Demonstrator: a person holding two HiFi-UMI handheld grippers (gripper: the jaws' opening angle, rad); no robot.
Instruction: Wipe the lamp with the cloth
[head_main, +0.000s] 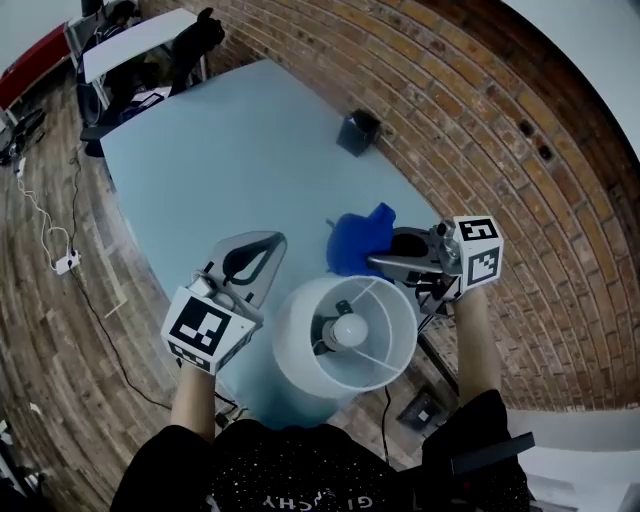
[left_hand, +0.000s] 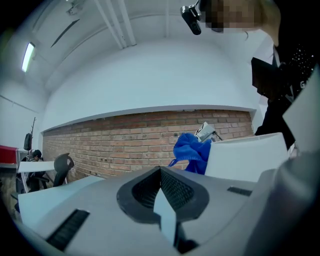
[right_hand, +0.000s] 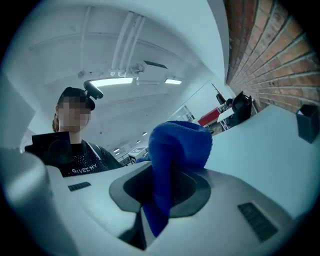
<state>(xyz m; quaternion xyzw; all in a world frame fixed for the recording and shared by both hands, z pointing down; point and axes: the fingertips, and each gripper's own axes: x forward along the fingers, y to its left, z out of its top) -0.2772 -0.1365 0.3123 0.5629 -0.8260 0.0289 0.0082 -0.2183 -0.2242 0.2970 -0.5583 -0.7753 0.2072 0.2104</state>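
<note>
The lamp (head_main: 345, 335) stands at the table's near edge, and I look down into its white shade at the bulb (head_main: 350, 330). My right gripper (head_main: 378, 262) is just behind the shade, shut on a blue cloth (head_main: 358, 240) that bunches out past its tips. In the right gripper view the cloth (right_hand: 175, 150) rises from between the jaws of that gripper (right_hand: 160, 210). My left gripper (head_main: 255, 255) is left of the shade and apart from it, shut with nothing in it. From the left gripper (left_hand: 162, 200) the shade (left_hand: 245, 155) and cloth (left_hand: 192, 150) show ahead to the right.
A small dark box (head_main: 357, 131) stands on the pale blue table (head_main: 230, 160) near the brick wall (head_main: 470, 110). A white desk with chairs (head_main: 140, 45) is beyond the table's far end. Cables and a power strip (head_main: 66, 263) lie on the floor at left.
</note>
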